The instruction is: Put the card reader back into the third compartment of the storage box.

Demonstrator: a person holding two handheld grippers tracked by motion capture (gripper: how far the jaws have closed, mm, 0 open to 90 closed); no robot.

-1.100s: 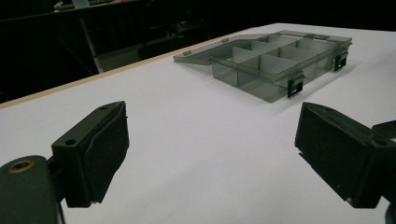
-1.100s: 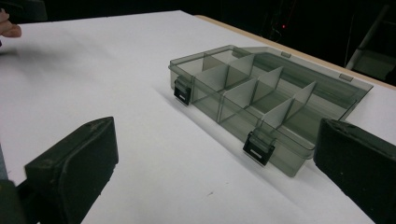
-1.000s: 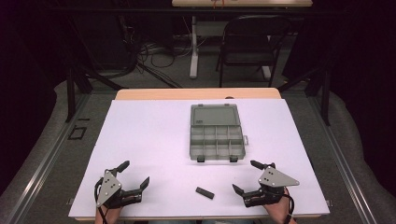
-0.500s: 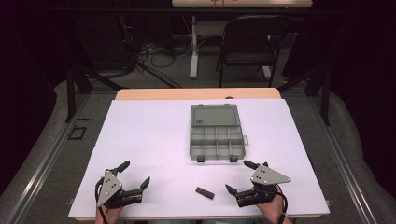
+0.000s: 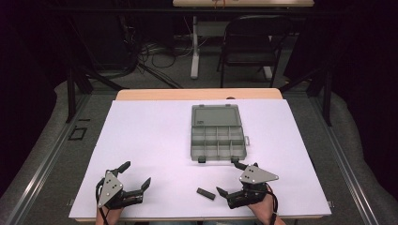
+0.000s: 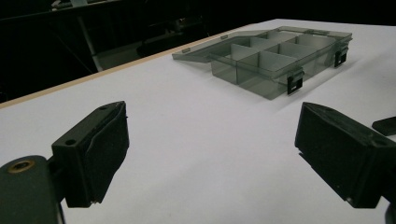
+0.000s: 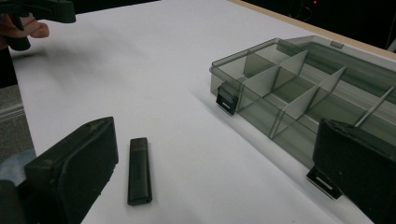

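Note:
A small black stick (image 5: 205, 193) lies flat on the white table near the front edge. My right gripper (image 5: 229, 177) stands open just right of it, and in the right gripper view the stick (image 7: 139, 170) lies close to the left jaw, untouched. A grey see-through compartment box (image 5: 218, 136) sits mid-table with its lid folded back, just beyond the right gripper (image 7: 224, 177). My left gripper (image 5: 136, 174) rests open at the front left with nothing between its jaws. The left gripper (image 6: 210, 158) view has the box (image 6: 275, 60) ahead and the stick (image 6: 385, 125) at its right edge.
The white table top (image 5: 150, 140) ends in a wooden strip at the far edge. A folding chair (image 5: 246, 42), cables and a table leg stand on the floor beyond. In the right gripper view, the other hand and its gripper (image 7: 28, 18) appear at the top left.
My right gripper has slid left along the front edge, closer to the black stick. The left gripper has hardly moved.

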